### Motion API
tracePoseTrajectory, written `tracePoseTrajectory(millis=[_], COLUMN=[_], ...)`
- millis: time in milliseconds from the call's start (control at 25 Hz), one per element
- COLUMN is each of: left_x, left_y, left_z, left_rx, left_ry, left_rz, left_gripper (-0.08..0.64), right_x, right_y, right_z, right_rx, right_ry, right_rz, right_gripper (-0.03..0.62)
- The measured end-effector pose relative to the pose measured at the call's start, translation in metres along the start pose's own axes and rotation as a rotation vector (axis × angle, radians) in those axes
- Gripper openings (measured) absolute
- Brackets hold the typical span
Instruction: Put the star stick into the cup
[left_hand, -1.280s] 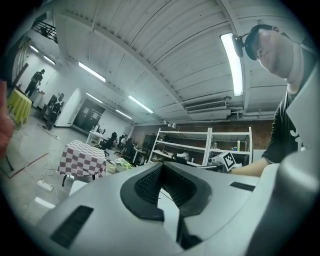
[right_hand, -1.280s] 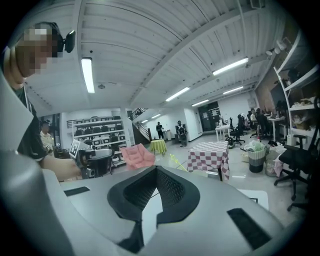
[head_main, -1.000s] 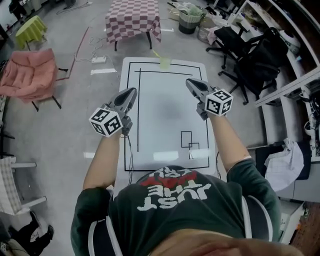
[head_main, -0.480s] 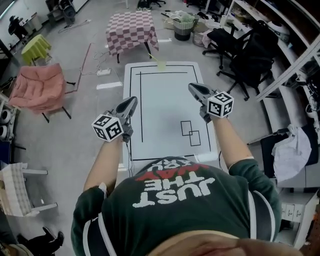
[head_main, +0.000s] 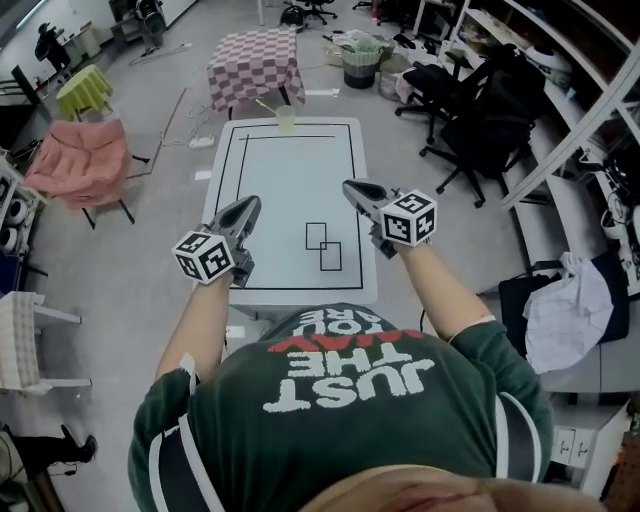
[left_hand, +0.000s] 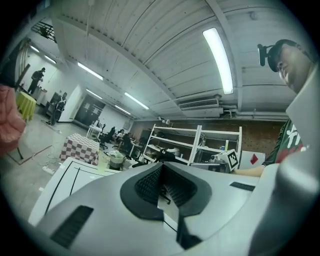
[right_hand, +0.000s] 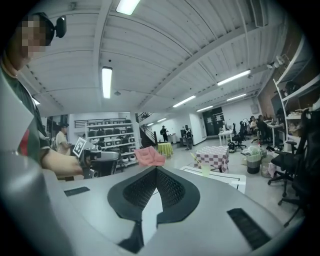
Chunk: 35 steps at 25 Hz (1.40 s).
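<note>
Since the stick (head_main: 267, 106) already seems to stand in the cup (head_main: 286, 121) at the table's (head_main: 290, 190) far edge, the job looks done. The sound course is to hold both grippers over the table's near end, well apart from it. Both the left gripper (head_main: 251, 204) and the right gripper (head_main: 351, 187) have fingers pressed together on nothing. The stick's long axis slants, foot in the cup, top leaning toward the table's far left corner; its star is too small to make out.

Grey floor (head_main: 130, 250). Checkered-cloth table (head_main: 255, 70) at far end, pink chair (head_main: 80, 165) left, black office chairs (head_main: 485, 95) right. Strip lights (left_hand: 218, 60) on ceiling.
</note>
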<state>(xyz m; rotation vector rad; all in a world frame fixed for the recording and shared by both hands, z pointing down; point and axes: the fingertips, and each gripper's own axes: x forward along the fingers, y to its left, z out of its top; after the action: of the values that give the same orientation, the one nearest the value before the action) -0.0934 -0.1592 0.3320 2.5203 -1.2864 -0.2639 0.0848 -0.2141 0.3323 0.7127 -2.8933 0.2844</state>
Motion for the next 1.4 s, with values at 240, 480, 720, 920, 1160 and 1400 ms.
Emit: tracePoseTrajectory(millis=[240,480,720,920,1160,1400], left_x=[-0.009,-0.036,-0.061,-0.097,-0.12,-0.113], left_y=[-0.061,-0.08,-0.062,-0.042,-0.012,-0.014], left_z=[-0.033,-0.038,-0.037,-0.035,-0.029,-0.031], left_rx=[0.006,0.034,0.03,0.011,0.015,-0.006], left_ry=[0.031,0.058,0.061,0.078,0.086,0.085], left_rz=[0.03,0.037,-0.035,-0.12,-0.149,-0.156], left_gripper=[0.008,0.008,0.008,0.008,0.008,0.008], right_x=[-0.046,-0.057,-0.041,-0.023,0.005,0.005], right_y=[0.019,0.047,0.075,0.106,0.124,0.116], right_z=[-0.01,-0.019,-0.028,-0.042,-0.038,-0.044], right_rx=[-0.01,0.001,0.004,0.065,0.085,0.113], right_ry=[-0.007,-0.015,-0.026,-0.029,-0.042,-0.036], right_rz=[0.065,0.086,0.058,0.018,0.005,-0.006], right_gripper=[0.032,0.032,0.032,0.032,0.032,0.032])
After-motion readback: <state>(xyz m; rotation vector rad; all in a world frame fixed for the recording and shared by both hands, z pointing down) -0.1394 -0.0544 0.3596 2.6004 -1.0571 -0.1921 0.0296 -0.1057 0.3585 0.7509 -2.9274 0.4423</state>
